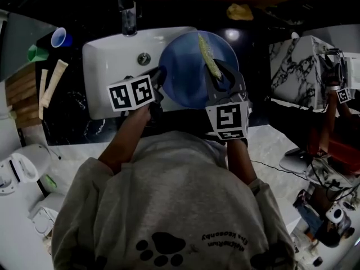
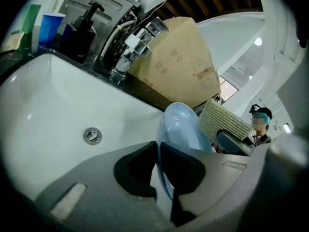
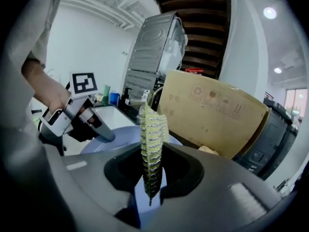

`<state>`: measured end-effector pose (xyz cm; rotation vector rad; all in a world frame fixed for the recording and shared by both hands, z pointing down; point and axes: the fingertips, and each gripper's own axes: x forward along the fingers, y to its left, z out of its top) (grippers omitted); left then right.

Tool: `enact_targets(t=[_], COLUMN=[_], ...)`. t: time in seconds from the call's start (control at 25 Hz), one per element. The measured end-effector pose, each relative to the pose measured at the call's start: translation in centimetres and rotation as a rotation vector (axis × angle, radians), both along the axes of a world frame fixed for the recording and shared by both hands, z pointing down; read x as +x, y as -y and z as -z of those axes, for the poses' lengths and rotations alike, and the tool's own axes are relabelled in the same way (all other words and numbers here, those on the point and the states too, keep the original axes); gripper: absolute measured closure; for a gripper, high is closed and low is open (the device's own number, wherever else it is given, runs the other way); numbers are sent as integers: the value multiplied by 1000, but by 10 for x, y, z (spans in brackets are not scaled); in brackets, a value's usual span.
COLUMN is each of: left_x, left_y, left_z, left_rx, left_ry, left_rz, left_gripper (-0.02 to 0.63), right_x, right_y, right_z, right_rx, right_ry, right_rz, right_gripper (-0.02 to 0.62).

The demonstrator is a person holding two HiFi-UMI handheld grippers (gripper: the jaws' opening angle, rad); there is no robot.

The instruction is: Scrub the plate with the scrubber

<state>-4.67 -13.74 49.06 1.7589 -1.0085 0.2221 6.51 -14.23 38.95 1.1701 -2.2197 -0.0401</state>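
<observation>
Near frame centre, holds blue plate [image 1: 188, 75] by its left rim, left gripper [image 1: 159, 77] jaws pinched tight on it, for steadiness. Just right, clamps yellow scrubber [image 1: 208, 55] edgewise in right gripper [image 1: 223, 76], over the plate's face, ready for rubbing. Beyond, keeps everything above white sink [image 1: 107, 61].

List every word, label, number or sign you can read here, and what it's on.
No words can be read.
Brown cardboard box: recycling-type symbols; print too blurred.
Grey sweatshirt: black paw print; small lettering unreadable.
White marker cubes: black square codes, no words.
</observation>
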Motion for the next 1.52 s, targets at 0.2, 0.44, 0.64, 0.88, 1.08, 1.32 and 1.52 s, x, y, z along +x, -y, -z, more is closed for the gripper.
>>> enact_targets(t=[0.2, 0.44, 0.64, 0.88, 1.08, 1.32, 1.52], left_x=[10, 16, 17, 16, 14, 11, 12], left_y=[3, 2, 0, -1, -2, -2, -2], left_z=[4, 7, 7, 6, 6, 9, 12], left_rx=[39, 54, 61, 67, 75, 94, 114], left_ry=[61, 72, 72, 60, 52, 61, 78], left_rz=[-8, -11, -12, 5, 26, 45, 52], left_gripper=[588, 588, 586, 583, 583, 584, 586], right_x=[-2, -12, -23, -39, -45, -49, -51], right_y=[-2, 5, 1, -18, -42, -73, -107], right_z=[-30, -54, -78, -94, -101, -107, -107], right_rx=[-32, -3, -70, -125, -206, -348, -511], right_ry=[-263, -522, -642, -689, -687, -643, -572], right_rz=[58, 136, 248, 401, 518, 653, 766], right_gripper=[522, 523, 522, 522, 522, 520, 521])
